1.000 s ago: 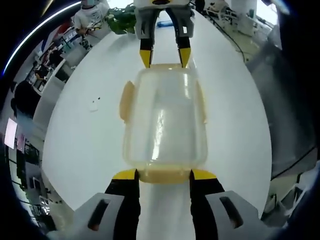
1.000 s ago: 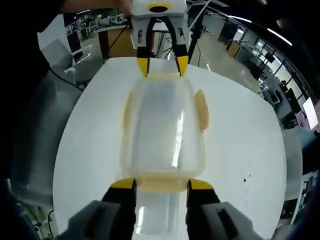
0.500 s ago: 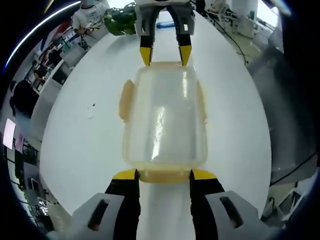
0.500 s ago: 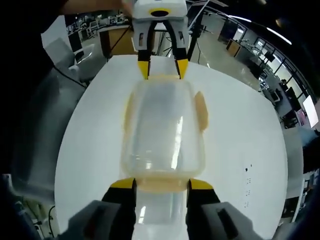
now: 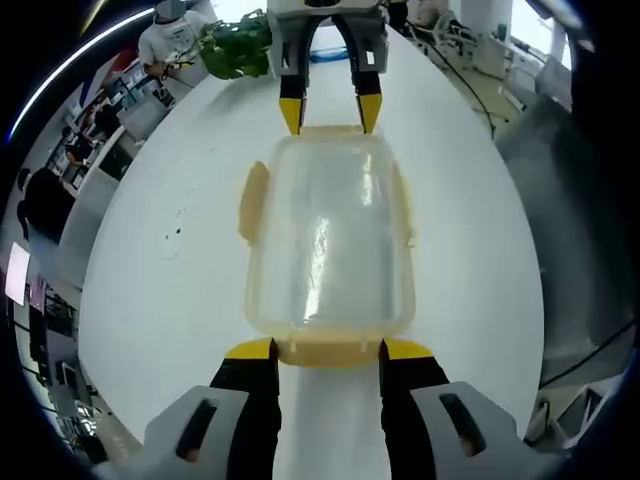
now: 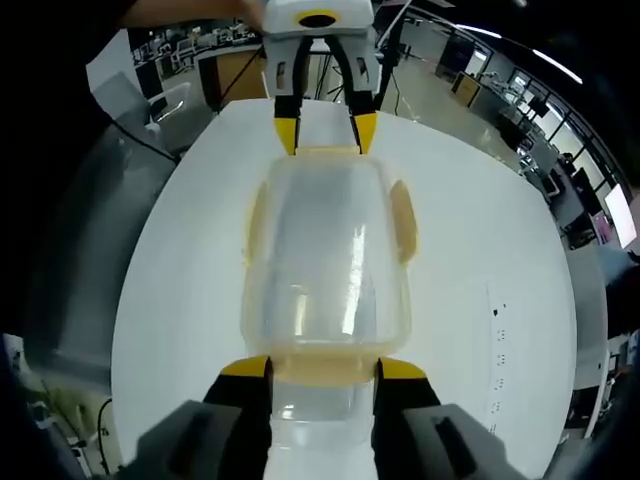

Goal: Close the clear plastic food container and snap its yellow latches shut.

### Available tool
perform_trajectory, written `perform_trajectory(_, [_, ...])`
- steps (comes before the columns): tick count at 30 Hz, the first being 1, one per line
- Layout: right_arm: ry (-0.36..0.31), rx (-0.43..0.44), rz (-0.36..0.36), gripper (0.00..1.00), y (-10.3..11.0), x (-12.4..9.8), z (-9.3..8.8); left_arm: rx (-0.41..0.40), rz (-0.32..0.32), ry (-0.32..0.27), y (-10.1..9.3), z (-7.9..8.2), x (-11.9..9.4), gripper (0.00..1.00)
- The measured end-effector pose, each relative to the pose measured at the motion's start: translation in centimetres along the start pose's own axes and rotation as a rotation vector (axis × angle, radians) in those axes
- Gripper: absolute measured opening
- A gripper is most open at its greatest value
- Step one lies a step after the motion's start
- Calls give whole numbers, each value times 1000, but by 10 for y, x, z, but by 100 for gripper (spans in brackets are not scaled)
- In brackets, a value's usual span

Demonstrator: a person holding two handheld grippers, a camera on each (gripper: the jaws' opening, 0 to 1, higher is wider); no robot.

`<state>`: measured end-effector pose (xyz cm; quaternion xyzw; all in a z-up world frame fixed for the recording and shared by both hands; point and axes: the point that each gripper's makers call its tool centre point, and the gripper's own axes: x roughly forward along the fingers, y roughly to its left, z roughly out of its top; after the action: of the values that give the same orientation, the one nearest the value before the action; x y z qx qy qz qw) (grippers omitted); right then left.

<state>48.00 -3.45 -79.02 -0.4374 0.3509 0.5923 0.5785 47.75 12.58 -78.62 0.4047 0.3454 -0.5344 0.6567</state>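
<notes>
An open-plan office or lab: rows of desks (image 6: 205,55) with monitors (image 5: 18,273) surround the white table (image 5: 180,300).

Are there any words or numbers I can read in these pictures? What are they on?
None can be read.
Clear plastic food container: no label or print shows.
Yellow latches: plain.
Left tool and right tool: no writing shows.
White table: a row of small dark marks near its edge, too small to read.
Screens in the room behind: too blurred to read.
</notes>
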Motion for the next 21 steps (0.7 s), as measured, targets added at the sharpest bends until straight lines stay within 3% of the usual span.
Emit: perform_trajectory(21, [33,14,6,36,8,-9,-45,13,-14,-17,-7,38,24,35])
